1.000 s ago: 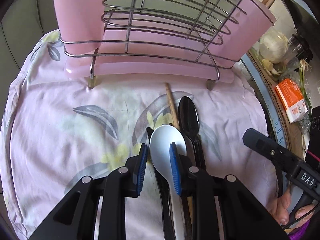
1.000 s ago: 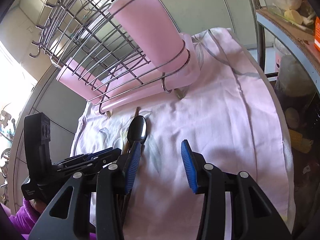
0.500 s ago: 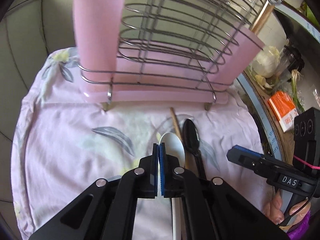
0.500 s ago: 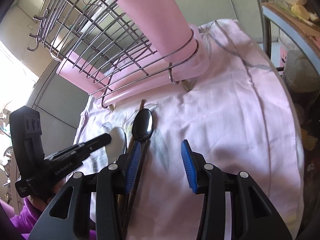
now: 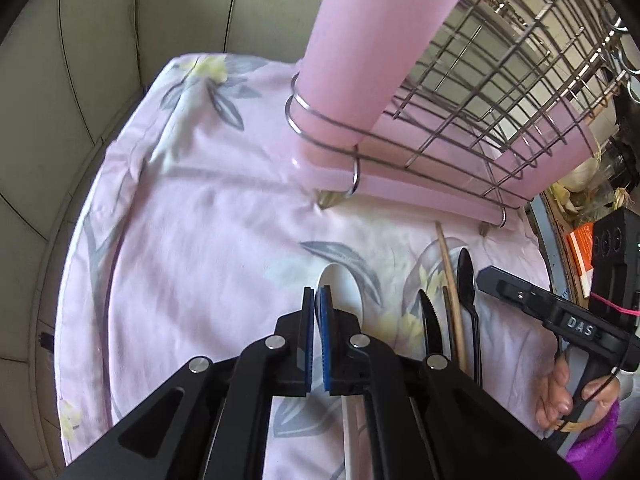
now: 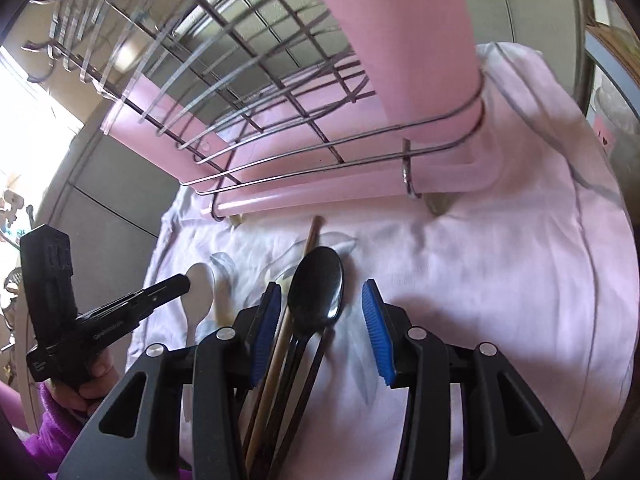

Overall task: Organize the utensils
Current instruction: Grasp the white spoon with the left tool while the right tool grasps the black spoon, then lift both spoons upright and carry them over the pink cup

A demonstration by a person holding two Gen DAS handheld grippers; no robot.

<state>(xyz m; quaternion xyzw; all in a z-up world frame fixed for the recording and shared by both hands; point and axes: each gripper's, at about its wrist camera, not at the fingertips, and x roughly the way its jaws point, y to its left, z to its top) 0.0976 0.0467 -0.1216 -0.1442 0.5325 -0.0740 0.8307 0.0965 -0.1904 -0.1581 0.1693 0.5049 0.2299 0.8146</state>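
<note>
My left gripper (image 5: 317, 336) is shut on a white spoon (image 5: 344, 284) and holds it above the pink floral cloth (image 5: 192, 240), left of the other utensils. It also shows in the right wrist view (image 6: 200, 288). A black spoon (image 6: 316, 284), a wooden chopstick (image 6: 310, 236) and a black knife (image 5: 430, 320) lie side by side on the cloth. My right gripper (image 6: 320, 320) is open, its blue pads either side of the black spoon's bowl. The wire rack (image 5: 480, 92) with pink cups (image 5: 372, 40) stands behind.
The rack's pink drip tray (image 6: 320, 196) sits on the cloth just beyond the utensils. A shelf edge with an orange box (image 5: 580, 248) and food items is at the right. A grey panelled wall (image 5: 80, 80) lies to the left.
My left gripper closed on the white spoon, lifted it and carried it left, away from the other utensils. My right gripper moved forward over the black spoon, still open.
</note>
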